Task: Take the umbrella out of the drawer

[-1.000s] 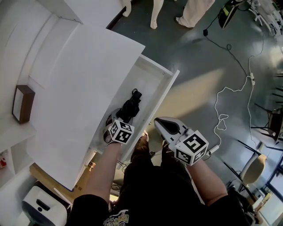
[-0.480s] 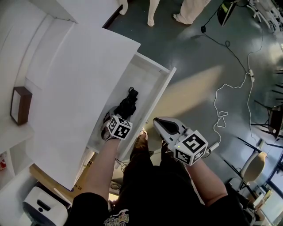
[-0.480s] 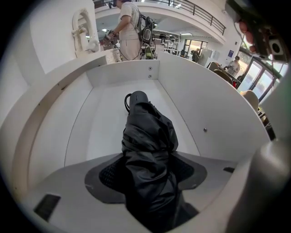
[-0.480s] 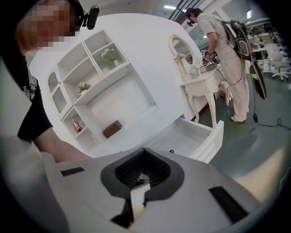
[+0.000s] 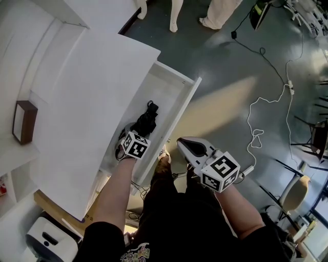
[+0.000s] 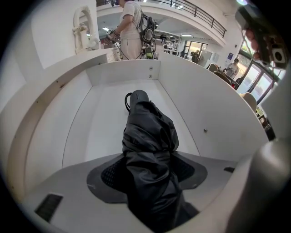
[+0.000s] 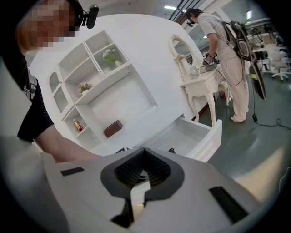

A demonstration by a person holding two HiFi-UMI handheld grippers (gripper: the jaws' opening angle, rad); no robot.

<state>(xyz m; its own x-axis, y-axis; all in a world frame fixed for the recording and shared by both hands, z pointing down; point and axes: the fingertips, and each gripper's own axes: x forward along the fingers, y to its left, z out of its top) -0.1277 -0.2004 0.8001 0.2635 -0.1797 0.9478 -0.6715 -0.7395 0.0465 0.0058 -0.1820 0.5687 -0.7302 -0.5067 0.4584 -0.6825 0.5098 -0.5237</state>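
Observation:
A folded black umbrella (image 5: 145, 121) lies lengthwise in the open white drawer (image 5: 180, 91) under the white cabinet top. My left gripper (image 5: 129, 142) is inside the drawer's near end, shut on the umbrella's near end. In the left gripper view the crumpled black fabric of the umbrella (image 6: 150, 150) fills the space between the jaws of the left gripper (image 6: 148, 182), and its handle end with a strap points toward the drawer's far wall (image 6: 122, 73). My right gripper (image 5: 187, 146) hangs outside the drawer front, over the floor, shut and holding nothing. Seen from the right gripper (image 7: 143, 175), the drawer (image 7: 202, 136) stands open ahead.
A brown box (image 5: 25, 120) sits on a shelf at the left. White cable (image 5: 266, 112) trails over the grey floor at the right, near a chair (image 5: 294, 197). People's legs (image 5: 220, 15) stand at the far end. A person works at a white dressing table (image 7: 200, 79).
Almost nothing has changed: the left gripper stays shut on the umbrella in the drawer and has edged slightly away. The right gripper holds its place.

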